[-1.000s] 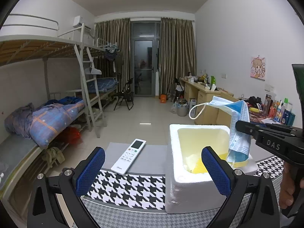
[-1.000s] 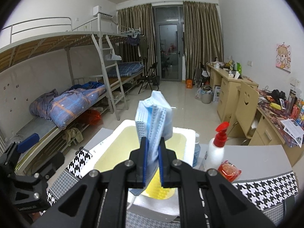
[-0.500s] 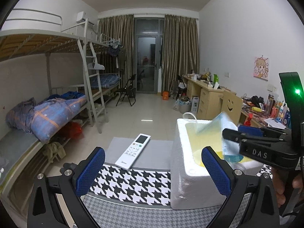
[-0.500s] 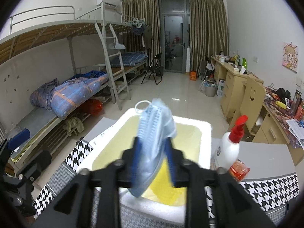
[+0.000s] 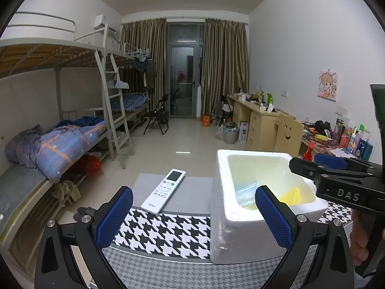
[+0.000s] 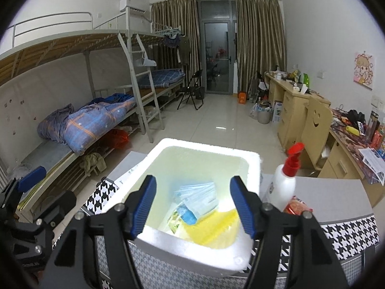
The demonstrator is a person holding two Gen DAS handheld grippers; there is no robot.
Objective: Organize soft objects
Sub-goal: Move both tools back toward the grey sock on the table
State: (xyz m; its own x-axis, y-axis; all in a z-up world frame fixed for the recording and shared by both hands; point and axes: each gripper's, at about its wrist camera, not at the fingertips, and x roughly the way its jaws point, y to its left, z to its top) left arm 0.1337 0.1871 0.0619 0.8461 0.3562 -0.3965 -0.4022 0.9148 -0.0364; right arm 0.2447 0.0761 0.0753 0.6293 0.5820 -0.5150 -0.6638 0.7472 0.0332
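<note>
A white foam box [image 6: 250,166] stands on the table. Inside it lie a light blue face mask [image 6: 198,196] and a yellow soft item [image 6: 211,226]. The mask also shows in the left wrist view [image 5: 245,189] inside the box [image 5: 223,168]. My right gripper [image 6: 193,207] is open and empty above the box's near side. My left gripper [image 5: 192,214] is open and empty, in front of the box's left side. The right gripper's body [image 5: 336,183] reaches over the box's right rim.
A white remote control [image 5: 164,189] lies on the grey table part left of the box. A white pump bottle with a red top [image 6: 285,180] and a red packet [image 6: 297,206] stand right of the box. A houndstooth cloth [image 5: 163,231] covers the table front.
My right gripper opened and let go of the blue mask, which dropped into the foam box. The left gripper stayed open and shifted only slightly.
</note>
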